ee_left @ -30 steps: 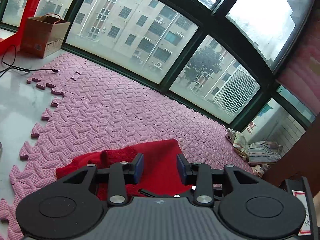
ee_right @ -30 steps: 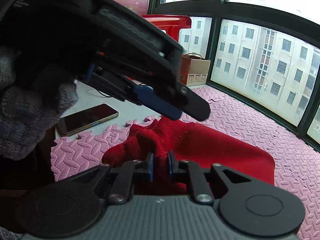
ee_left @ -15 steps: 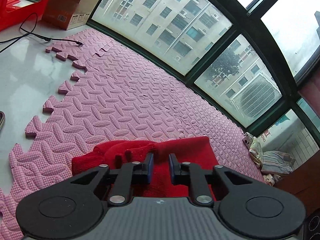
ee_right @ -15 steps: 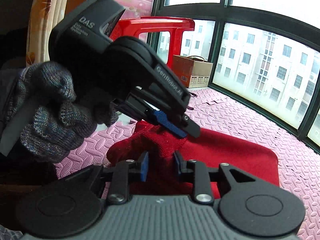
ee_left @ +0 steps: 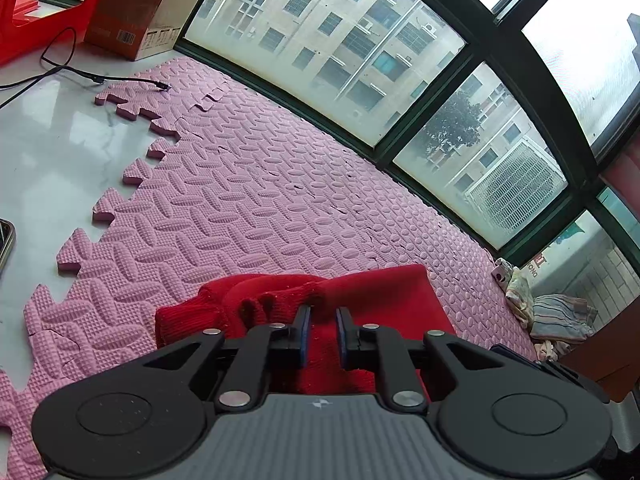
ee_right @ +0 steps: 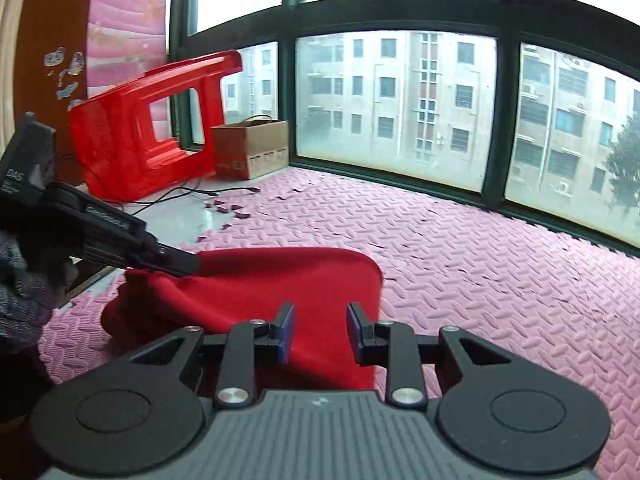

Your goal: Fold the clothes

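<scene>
A red knit garment (ee_left: 380, 292) lies on the pink foam mat (ee_left: 260, 184), flat on its right part and bunched into folds at its left end. My left gripper (ee_left: 322, 332) is shut on a raised fold of that bunched part. In the right wrist view the same gripper (ee_right: 176, 262) bites the garment (ee_right: 280, 280) at its left edge, held by a hand in a grey knit glove (ee_right: 20, 292). My right gripper (ee_right: 320, 332) stands open just over the garment's near right corner, with nothing pinched between its pads.
A cardboard box (ee_right: 250, 148) and a tipped red plastic stool (ee_right: 140, 140) stand by the window at the back left. A black cable (ee_left: 80, 76) runs over the white floor, where a phone (ee_left: 4, 240) lies. A pile of clothes (ee_left: 552, 316) sits at the mat's right end.
The left gripper came down and closed on the bunched fold. The right gripper let go of the cloth, opened, and swung right to the garment's near corner.
</scene>
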Demonstrator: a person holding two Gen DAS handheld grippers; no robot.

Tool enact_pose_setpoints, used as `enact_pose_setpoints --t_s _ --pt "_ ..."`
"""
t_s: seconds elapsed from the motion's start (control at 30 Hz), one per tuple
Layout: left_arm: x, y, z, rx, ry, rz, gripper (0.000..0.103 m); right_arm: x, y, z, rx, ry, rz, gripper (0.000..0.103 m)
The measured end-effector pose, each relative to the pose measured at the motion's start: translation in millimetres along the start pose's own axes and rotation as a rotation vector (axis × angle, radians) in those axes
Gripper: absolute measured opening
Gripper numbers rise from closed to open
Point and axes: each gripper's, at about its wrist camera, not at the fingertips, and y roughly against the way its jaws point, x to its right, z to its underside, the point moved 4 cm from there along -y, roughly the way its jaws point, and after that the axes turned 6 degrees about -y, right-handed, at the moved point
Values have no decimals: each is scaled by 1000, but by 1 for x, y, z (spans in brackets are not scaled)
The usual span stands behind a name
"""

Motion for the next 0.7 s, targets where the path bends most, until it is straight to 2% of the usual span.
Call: enact_pose_setpoints --t_s 0.13,0.3,0.5,0.7 --pt "0 0 0 -3 -5 -5 16 9 -1 21 -34 -41 1 28" --pt "-1 -1 1 -9 -11 -12 15 0 -8 41 -51 -5 0 28" --pt "-1 0 2 -10 -15 -13 15 6 -2 11 -53 -25 -37 28" --pt "-2 1 3 -8 -8 -12 15 16 -41 -19 -80 -70 -65 28"
